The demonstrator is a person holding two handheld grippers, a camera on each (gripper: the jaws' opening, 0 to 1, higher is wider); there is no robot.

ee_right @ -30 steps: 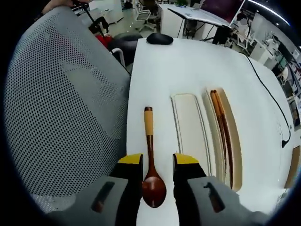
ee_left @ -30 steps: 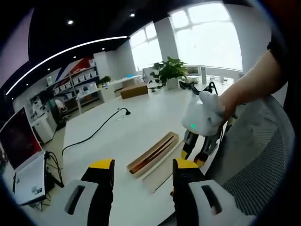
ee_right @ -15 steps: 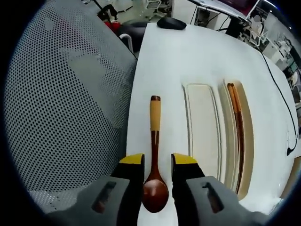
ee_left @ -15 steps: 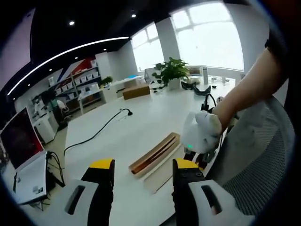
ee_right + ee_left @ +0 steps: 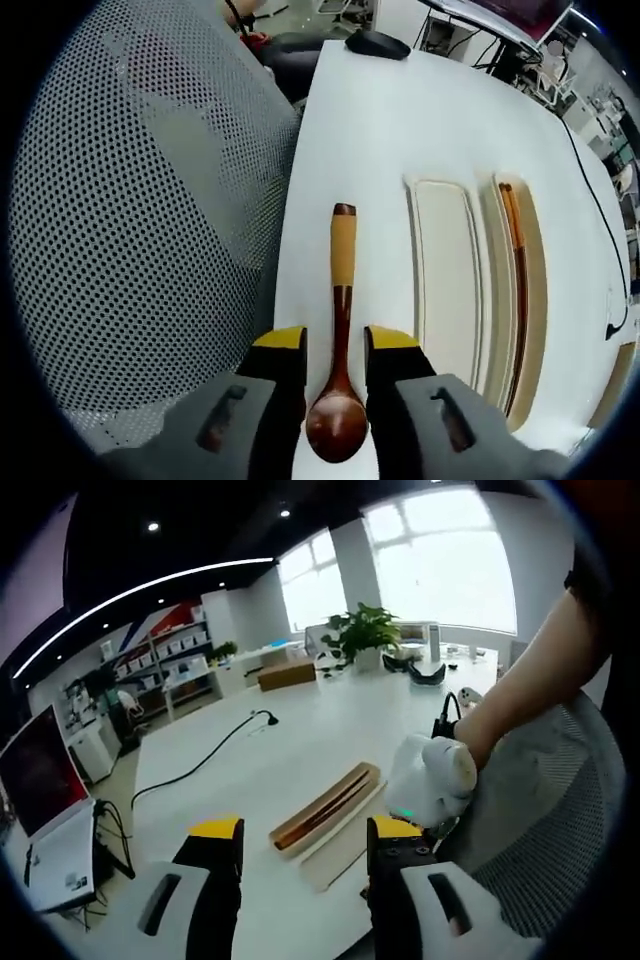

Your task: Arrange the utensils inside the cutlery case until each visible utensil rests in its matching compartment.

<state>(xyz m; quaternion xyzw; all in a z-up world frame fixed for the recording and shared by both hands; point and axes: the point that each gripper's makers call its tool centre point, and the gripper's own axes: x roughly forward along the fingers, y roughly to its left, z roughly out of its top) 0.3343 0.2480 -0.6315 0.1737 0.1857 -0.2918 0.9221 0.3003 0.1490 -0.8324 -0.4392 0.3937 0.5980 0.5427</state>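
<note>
A dark wooden spoon (image 5: 342, 300) with a yellow grip lies on the white table (image 5: 400, 120), beside the cutlery case (image 5: 447, 280). My right gripper (image 5: 337, 345) is open, its jaws on either side of the spoon's neck, with the bowl low between them. The case's wide compartment is bare, and dark chopsticks (image 5: 520, 290) lie in its narrow one. In the left gripper view my left gripper (image 5: 303, 830) hangs open over the table's near edge with nothing in it. Beyond it lies the case (image 5: 325, 815), with the right gripper's white body (image 5: 430, 780) held by a hand just to its right.
A grey mesh chair back (image 5: 130, 220) stands close against the table's edge beside the spoon. A black mouse (image 5: 378, 43) sits at the far end. A black cable (image 5: 200, 765) runs across the table, with a potted plant (image 5: 362, 630) beyond.
The right gripper has come down closer to the table, and the spoon's neck now sits deeper between its jaws. The spoon still lies flat. The left gripper has stayed put.
</note>
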